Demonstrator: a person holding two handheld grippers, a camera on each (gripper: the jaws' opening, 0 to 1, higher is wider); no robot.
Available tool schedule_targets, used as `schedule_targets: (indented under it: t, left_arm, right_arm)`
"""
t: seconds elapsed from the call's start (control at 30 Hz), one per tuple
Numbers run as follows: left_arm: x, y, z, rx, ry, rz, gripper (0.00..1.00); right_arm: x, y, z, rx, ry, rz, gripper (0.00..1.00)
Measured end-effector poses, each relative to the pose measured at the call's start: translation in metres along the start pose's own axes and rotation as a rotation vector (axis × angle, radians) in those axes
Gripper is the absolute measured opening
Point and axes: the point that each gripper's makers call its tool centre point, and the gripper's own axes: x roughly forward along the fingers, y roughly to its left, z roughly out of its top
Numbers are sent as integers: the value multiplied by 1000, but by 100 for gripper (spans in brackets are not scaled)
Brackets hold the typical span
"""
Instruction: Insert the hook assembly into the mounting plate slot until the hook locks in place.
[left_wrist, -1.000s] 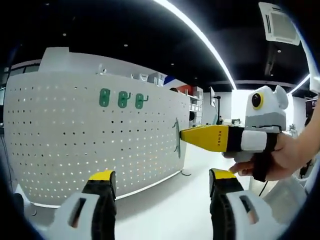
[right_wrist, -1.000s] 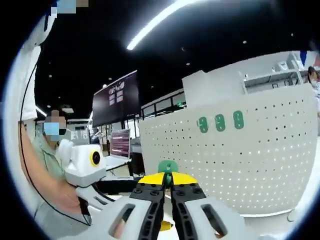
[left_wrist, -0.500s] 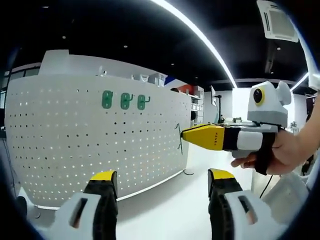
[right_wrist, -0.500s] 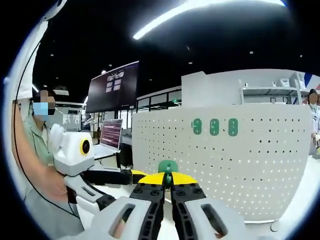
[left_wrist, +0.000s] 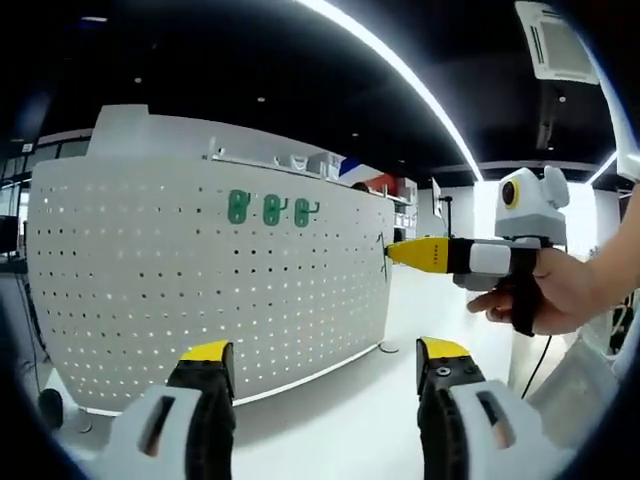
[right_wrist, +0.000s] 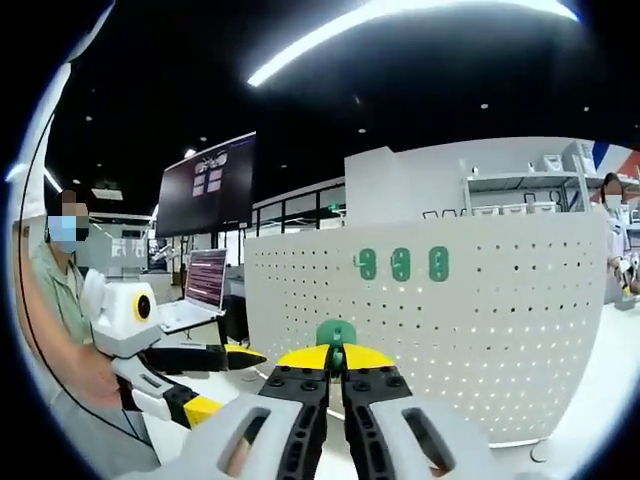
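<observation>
A white perforated mounting plate (left_wrist: 200, 290) stands upright, with three green hooks (left_wrist: 271, 210) plugged in near its top. My left gripper (left_wrist: 323, 355) is open and holds nothing, low in front of the plate. My right gripper (left_wrist: 392, 252) comes in from the right, shut on a green hook assembly (left_wrist: 383, 250) seen edge-on near the plate's right end. In the right gripper view, the green hook assembly (right_wrist: 336, 333) sticks up between the shut jaws of my right gripper (right_wrist: 336, 357), a short way from the plate (right_wrist: 480, 310) and below its three hooks (right_wrist: 400, 264). My left gripper (right_wrist: 225, 382) shows open at lower left.
A person in a green shirt (right_wrist: 60, 300) holds the grippers at left. A laptop (right_wrist: 205, 285) and a dark wall screen (right_wrist: 205, 190) stand behind the plate's left end. Shelving (right_wrist: 520, 195) rises behind the plate. Pale floor (left_wrist: 330, 410) lies in front of the plate.
My right gripper with the hook assembly has drawn away from my left gripper, now smaller and higher by the plate's right end. Both views have shifted. The left gripper stays open.
</observation>
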Motion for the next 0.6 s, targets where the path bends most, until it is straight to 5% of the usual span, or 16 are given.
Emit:
schedule_targets:
  t: [0.6]
  left_arm:
    - [-20, 19, -1, 25, -8, 35, 76]
  right_arm:
    - [4, -28, 17, -6, -23, -67, 1]
